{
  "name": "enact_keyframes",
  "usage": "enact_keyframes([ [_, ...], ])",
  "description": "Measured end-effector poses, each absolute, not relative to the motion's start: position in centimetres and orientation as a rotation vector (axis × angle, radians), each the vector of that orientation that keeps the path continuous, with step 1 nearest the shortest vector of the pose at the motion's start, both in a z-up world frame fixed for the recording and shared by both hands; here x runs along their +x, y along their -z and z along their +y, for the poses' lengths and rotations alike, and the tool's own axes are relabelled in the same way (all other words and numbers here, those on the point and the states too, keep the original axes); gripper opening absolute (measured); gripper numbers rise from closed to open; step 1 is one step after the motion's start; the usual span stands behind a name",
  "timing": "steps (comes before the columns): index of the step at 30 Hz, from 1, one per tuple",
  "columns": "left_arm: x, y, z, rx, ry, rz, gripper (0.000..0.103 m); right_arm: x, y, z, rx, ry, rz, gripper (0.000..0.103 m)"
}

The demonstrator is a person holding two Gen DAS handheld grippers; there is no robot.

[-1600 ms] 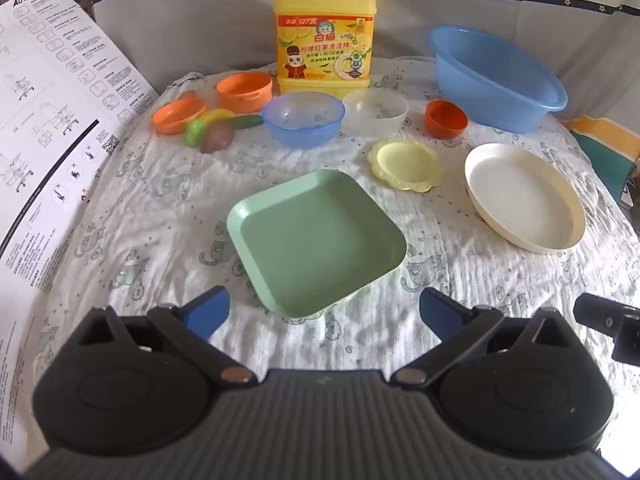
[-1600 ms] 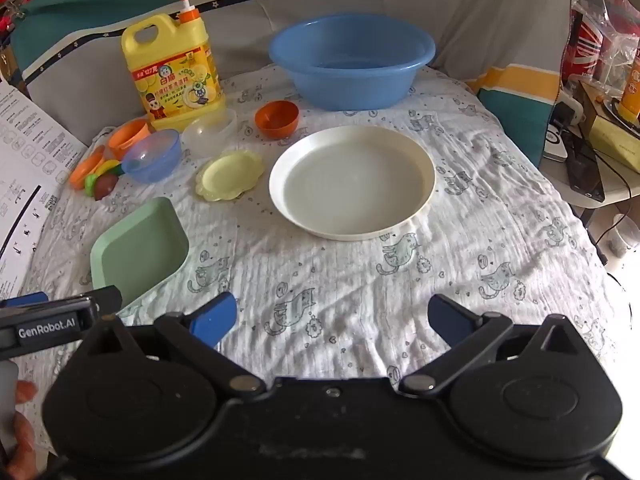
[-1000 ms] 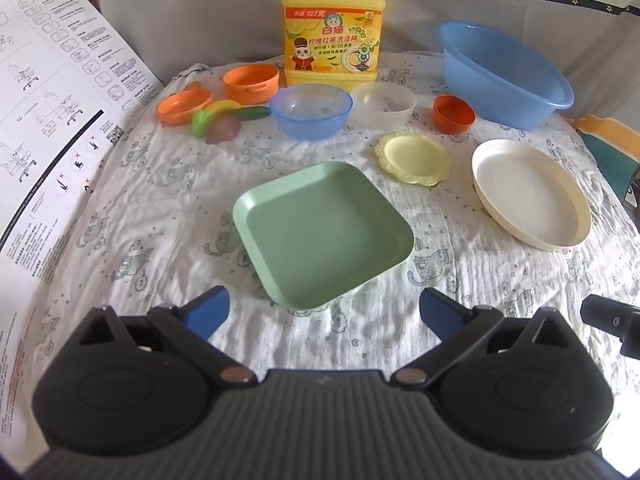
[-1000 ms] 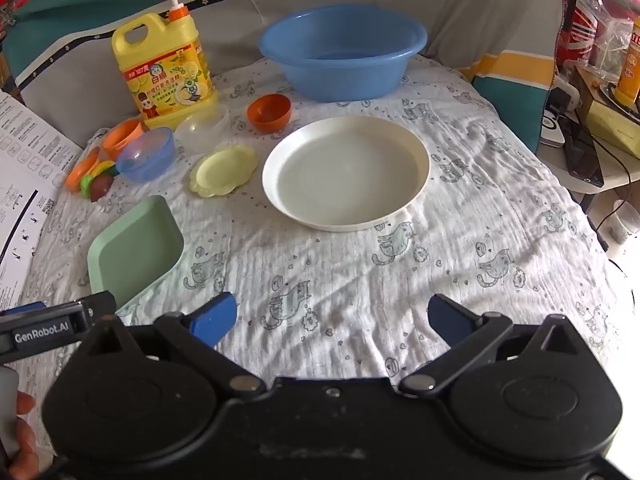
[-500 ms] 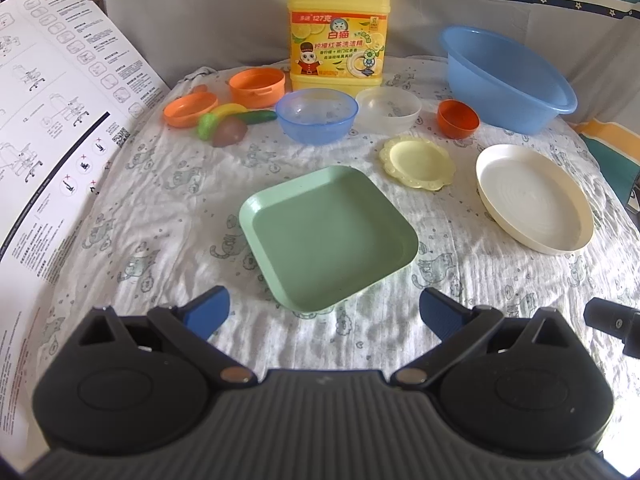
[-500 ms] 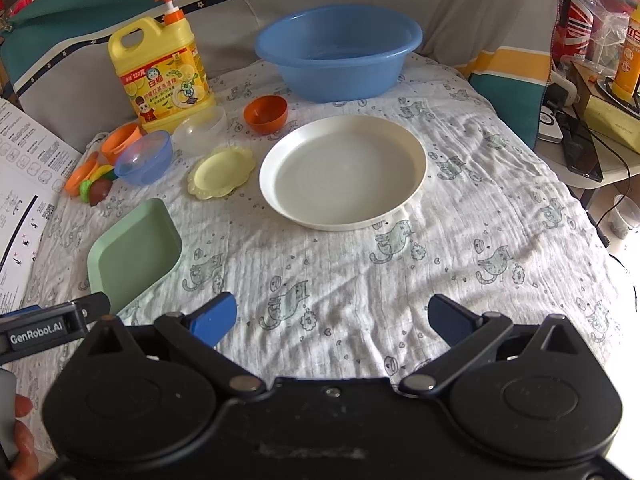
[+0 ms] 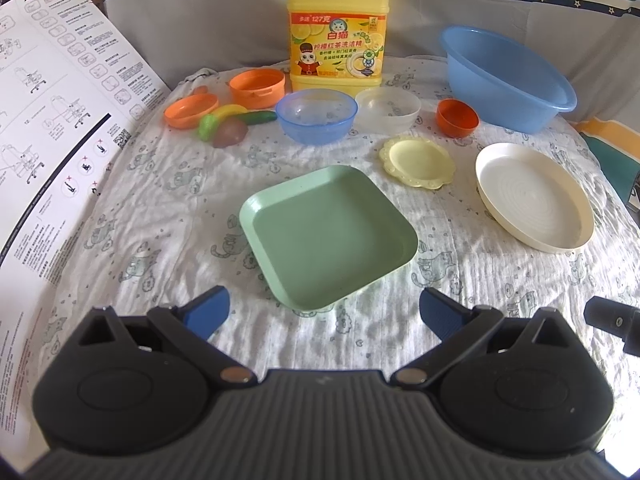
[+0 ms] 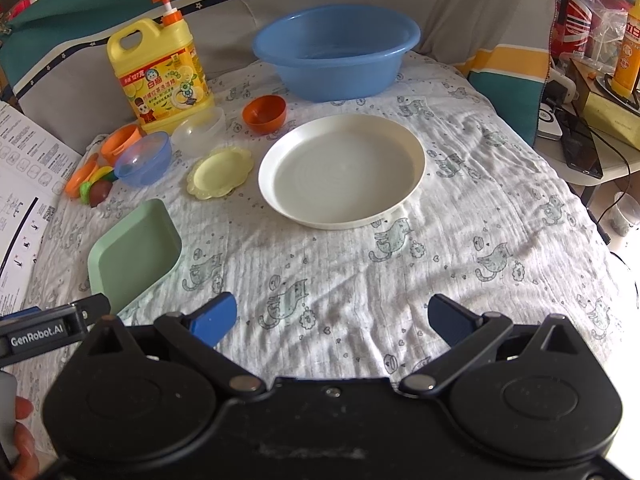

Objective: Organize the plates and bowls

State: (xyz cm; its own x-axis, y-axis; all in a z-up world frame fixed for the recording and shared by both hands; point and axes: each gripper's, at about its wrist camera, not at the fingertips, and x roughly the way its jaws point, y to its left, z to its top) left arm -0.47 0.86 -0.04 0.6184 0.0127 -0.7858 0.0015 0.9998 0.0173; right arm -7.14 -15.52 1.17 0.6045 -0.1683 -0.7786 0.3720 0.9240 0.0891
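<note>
Green square plastic plate [image 7: 328, 236]: directly ahead of left gripper [image 7: 324, 312], nearer it than right gripper [image 8: 332, 320]; both jaws apart, empty.

We note a surface under a white cat-print cloth [image 7: 152, 216]. Lying directly on it: green square plate [image 7: 328, 236], cream round plate [image 7: 534, 196], yellow scalloped saucer [image 7: 418, 162], blue bowl [image 7: 316, 116], clear bowl [image 7: 388, 110], small orange bowl [image 7: 457, 117], blue basin [image 7: 504, 76], detergent jug [image 7: 338, 28].
</note>
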Motion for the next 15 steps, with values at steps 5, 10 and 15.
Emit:
enact_keyframes([
  [5, -0.44, 0.07, 0.82, 0.015, -0.007, 0.904, 0.103, -7.13, -1.14, -15.52, 0.255, 0.317, 0.869, 0.103],
  [10, -0.45, 0.08, 0.82, 0.016, -0.007, 0.904, 0.103, -7.15, -1.11, -15.54, 0.257, 0.317, 0.869, 0.103],
  [15, -0.66, 0.19, 0.71, 0.019, -0.009, 0.905, 0.103, -7.19, -1.04, -15.57, 0.258, 0.317, 0.870, 0.103],
])
